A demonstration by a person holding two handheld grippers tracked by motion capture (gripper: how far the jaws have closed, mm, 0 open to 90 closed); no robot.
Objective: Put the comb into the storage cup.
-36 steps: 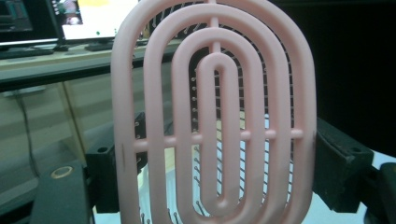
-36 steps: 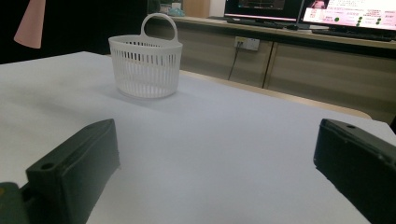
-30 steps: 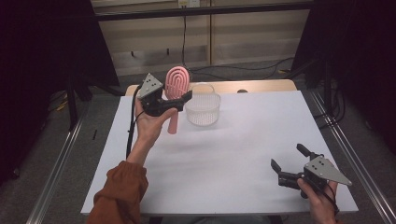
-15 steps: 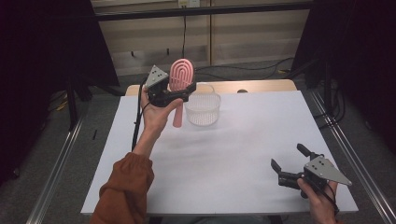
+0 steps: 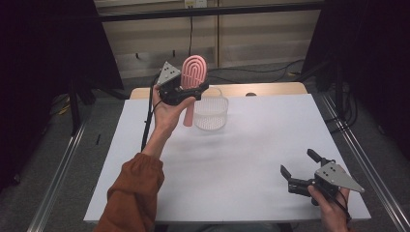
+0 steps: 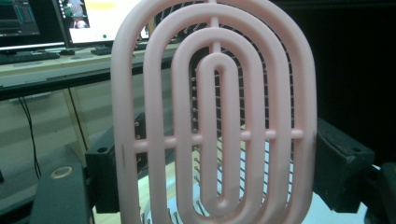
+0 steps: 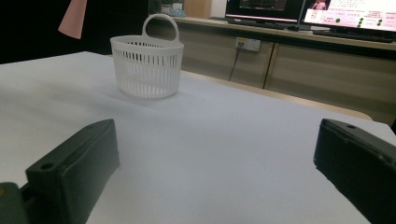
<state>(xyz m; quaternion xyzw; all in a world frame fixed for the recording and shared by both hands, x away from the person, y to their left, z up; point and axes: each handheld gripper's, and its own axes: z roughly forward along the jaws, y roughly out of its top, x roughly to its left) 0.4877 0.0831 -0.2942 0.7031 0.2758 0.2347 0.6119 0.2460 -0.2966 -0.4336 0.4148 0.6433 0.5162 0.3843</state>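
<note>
A pink vented hairbrush (image 5: 194, 71) stands upright in the air, head up and handle (image 5: 188, 115) hanging down. My left gripper (image 5: 190, 92) is shut on it just below the head, held high over the table's far left part. In the left gripper view the brush's looped head (image 6: 215, 116) sits squeezed between the two black jaws. A white slotted basket (image 5: 211, 114) with a loop handle stands on the table just right of the brush. My right gripper (image 5: 298, 163) rests low near the front right corner, open, with nothing between its jaws (image 7: 215, 163).
The white table (image 5: 241, 159) spreads bare between the basket (image 7: 147, 70) and my right gripper. The brush's handle tip (image 7: 72, 18) hangs left of the basket in the right gripper view. Desks with monitors stand behind the table; metal rails run along both sides.
My left hand has lifted the hairbrush higher and a little to the right, closer to the basket. The right gripper has stayed still.
</note>
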